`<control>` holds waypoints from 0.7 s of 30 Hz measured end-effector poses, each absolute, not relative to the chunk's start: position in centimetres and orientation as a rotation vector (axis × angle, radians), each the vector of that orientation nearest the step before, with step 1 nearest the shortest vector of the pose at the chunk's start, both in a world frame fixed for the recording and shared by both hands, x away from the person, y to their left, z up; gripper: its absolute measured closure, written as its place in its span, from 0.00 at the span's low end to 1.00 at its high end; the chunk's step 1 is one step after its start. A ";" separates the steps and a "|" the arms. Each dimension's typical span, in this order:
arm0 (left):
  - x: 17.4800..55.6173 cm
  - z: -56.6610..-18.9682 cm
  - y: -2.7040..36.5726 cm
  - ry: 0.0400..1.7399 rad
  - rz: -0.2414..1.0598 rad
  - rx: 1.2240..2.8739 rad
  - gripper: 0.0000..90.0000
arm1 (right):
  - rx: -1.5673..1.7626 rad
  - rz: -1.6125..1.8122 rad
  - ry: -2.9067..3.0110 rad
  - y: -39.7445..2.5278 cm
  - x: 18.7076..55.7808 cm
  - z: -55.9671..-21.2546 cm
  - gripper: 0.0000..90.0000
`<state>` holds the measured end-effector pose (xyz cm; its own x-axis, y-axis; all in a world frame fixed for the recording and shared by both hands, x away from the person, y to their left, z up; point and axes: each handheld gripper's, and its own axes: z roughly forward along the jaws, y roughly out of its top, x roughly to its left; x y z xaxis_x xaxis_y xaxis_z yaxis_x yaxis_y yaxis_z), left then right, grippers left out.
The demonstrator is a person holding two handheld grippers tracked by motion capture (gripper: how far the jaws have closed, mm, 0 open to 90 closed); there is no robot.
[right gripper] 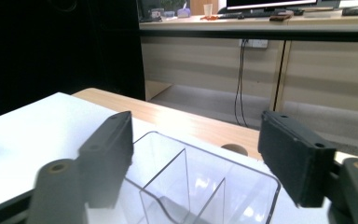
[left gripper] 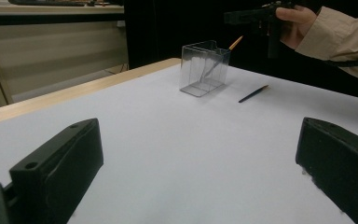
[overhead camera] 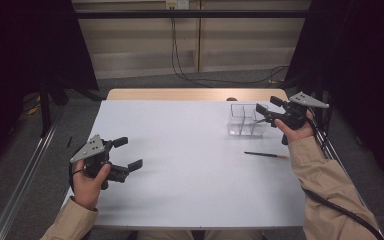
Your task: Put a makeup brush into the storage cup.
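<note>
A clear plastic box (overhead camera: 241, 120) with inner dividers stands at the table's right rear. In the left gripper view a thin brush (left gripper: 223, 57) with an orange end leans inside the box (left gripper: 204, 68). A second brush (overhead camera: 266, 155) lies flat on the white table (overhead camera: 190, 165) in front of the box. My right gripper (overhead camera: 269, 105) hovers open just over the box's right side, and its jaws frame the compartments (right gripper: 205, 186) from above. My left gripper (overhead camera: 128, 153) rests open near the front left, with nothing between its jaws.
A wooden strip (overhead camera: 190, 94) runs along the table's far edge. Cables (overhead camera: 215, 80) trail across the floor beyond it. A metal rail (overhead camera: 25, 175) borders the left side. Dark curtains hang on both sides.
</note>
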<state>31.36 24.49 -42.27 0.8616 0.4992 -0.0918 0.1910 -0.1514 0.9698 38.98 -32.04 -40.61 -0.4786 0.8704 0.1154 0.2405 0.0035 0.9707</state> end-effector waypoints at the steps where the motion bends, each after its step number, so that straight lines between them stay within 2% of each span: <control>1: 31.4 -42.3 24.5 0.531 0.293 1.728 0.01 | 1.144 1.508 1.740 -32.0 38.9 -40.6 0.25; 21: 31.3 -42.2 24.3 0.533 0.295 1.729 0.00 | 1.047 1.564 1.816 -31.6 35.8 -40.1 0.17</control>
